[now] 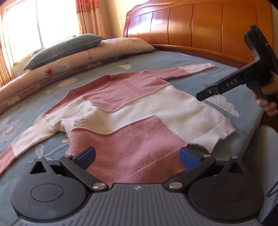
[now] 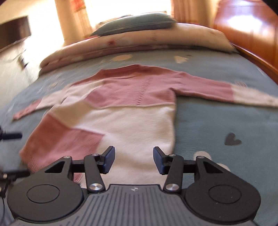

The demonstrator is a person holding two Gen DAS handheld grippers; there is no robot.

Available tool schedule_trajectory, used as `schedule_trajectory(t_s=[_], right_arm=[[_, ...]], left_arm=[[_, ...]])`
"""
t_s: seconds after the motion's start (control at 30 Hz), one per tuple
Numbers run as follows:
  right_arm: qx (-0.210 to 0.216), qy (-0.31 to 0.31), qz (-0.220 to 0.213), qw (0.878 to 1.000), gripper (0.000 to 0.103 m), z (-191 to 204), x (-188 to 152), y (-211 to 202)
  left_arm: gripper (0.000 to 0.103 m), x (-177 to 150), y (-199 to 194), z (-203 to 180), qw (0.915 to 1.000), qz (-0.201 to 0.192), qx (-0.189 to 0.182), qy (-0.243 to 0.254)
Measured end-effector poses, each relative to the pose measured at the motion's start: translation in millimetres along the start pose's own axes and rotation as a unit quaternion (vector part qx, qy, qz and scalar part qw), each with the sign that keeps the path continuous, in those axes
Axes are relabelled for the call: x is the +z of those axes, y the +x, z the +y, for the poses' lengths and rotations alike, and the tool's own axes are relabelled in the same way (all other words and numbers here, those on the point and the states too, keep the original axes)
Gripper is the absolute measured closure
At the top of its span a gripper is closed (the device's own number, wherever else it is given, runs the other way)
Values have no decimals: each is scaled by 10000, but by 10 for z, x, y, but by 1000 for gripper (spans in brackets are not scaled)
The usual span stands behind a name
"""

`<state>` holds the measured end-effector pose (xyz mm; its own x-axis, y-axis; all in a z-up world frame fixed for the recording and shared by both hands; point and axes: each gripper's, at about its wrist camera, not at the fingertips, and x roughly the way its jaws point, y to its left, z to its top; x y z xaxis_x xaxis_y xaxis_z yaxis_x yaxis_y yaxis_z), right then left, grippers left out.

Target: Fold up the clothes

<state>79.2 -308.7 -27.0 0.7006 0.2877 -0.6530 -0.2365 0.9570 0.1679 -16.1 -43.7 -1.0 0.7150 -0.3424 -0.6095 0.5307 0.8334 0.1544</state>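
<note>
— Two grippers in view, both with nothing in them. My left gripper (image 1: 138, 157) hovers over the pink hem of the sweater (image 1: 121, 111), fingers (image 1: 188, 157) spread wide.

— And your right one?

— My right gripper (image 2: 133, 160) has its fingers (image 2: 109, 159) parted too, somewhat narrower, above the white part of the sweater's lower edge. From the left wrist view I also see it from the side, over the bed's right part, with the person's hand (image 1: 268, 102) on its grip.

— Where does the garment lie?

— Flat on the bed (image 1: 191, 69), on a grey-blue sheet with flower and cloud prints. It is a knit in pink and white blocks, collar toward the far side, hem toward me. Both sleeves are stretched out sideways: one reaches toward the wooden headboard (image 1: 199, 26), the other runs off to the opposite side.

— Anything else on the bed?

— One cream quilt roll (image 1: 97, 53) beyond the collar, apart from the sweater, with a grey-green pillow (image 1: 66, 48) resting on top of it. Behind them a bright window with orange curtains (image 1: 88, 15). The right wrist view is blurred, so I cannot read fine detail there.
</note>
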Motion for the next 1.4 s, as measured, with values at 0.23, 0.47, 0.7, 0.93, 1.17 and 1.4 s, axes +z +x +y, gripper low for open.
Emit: schedule_trajectory(t_s=[0.23,0.47,0.7,0.93,1.17,1.4], right_arm=[[420,-679,247,9965,42,505,-60,87],[709,-1314,381,9881,39,1016,-75,206],[1082,-1854,455,9756,37,1528,-36,385],[1230,-3068,332,9432,30,2278,-110,587],[1107,-4589,11,8815,23,2905,-352,722],[-128,-5981,-606,7990,17,3177,-746,909]], left_arm=[[1,5,-160,236,9993,82,149,-331],[1,-105,-257,642,9924,177,399,-1148],[1,-176,-371,1011,9826,338,767,-1659],[1,-202,-540,1366,9744,301,1202,-1875],[1,-332,-626,1511,9671,387,1465,-2042],[1,-425,-647,1567,9634,481,1556,-2128]])
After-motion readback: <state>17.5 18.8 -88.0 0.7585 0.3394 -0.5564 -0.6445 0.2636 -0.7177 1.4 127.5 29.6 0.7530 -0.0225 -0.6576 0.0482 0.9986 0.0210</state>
